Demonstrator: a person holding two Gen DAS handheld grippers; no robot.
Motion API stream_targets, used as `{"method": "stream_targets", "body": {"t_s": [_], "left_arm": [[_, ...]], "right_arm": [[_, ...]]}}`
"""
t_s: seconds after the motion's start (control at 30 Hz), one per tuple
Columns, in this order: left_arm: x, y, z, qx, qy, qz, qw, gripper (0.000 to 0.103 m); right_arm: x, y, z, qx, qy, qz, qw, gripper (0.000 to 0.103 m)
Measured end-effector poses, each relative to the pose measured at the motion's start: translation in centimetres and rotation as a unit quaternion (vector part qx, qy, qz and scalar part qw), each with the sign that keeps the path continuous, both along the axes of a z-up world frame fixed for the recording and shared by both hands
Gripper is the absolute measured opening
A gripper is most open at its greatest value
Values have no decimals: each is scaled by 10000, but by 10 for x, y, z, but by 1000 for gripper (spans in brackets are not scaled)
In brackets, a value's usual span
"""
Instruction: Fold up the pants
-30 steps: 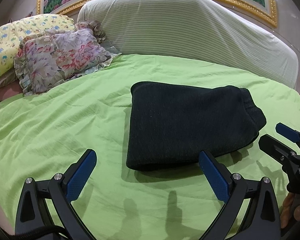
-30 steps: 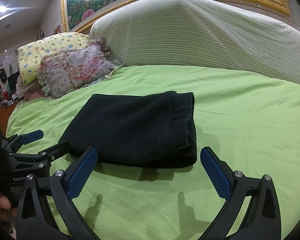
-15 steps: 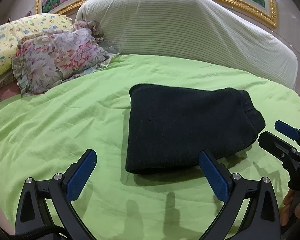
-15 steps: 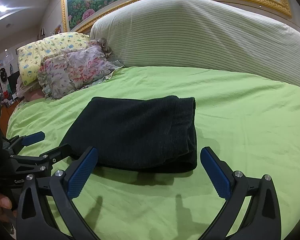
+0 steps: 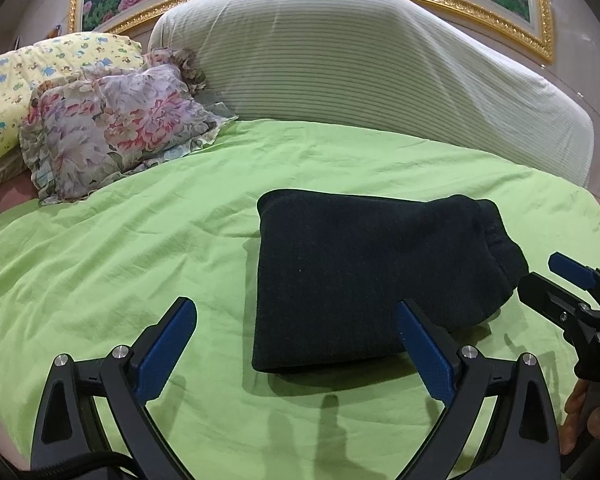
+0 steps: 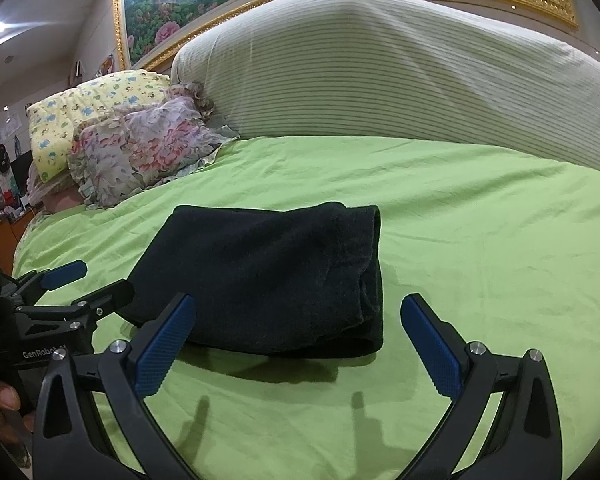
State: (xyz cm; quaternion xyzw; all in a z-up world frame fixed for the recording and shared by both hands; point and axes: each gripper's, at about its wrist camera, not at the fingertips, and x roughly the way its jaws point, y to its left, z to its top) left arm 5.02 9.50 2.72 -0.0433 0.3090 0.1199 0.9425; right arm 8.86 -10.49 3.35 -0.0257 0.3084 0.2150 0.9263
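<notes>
Dark pants (image 5: pixel 364 280) sit folded into a compact rectangle on the green sheet (image 5: pixel 120 240), mid-bed, thick rolled edge toward 3 o'clock from the left-wrist view. Left gripper (image 5: pixel 296 340) has its blue pads spread wide and empty, hanging just short of the bundle's near edge at 6 o'clock. Right gripper (image 6: pixel 298 340) is also spread wide, gripping nothing, near the bundle's 5 o'clock corner. Over the last second both grippers have drifted a bit back and up – the pants sit slightly further off in both views and their shape hasn't changed. Neither touches the fabric. Reads as a retreat after the last fold, so the task looks done or nearly so – no loose leg or waistband trailing out that I can see. Floral pillow (image 5: pixel 112 132) and striped bolster (image 5: pixel 360 68) at 11–12 o'clock, well apart from the pants
</notes>
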Motion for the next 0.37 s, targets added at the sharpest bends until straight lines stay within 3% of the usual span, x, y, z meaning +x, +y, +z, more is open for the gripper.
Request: {"method": "stream_targets", "body": {"t_s": [0.27, 0.37], "left_arm": [[6, -2, 0, 149, 86, 65, 9998, 99], [9, 1, 0, 29, 195, 64, 9998, 100]], "right_arm": [[3, -1, 0, 31, 81, -5, 10000, 102], [2, -1, 0, 55, 115, -23, 9999, 102]]}}
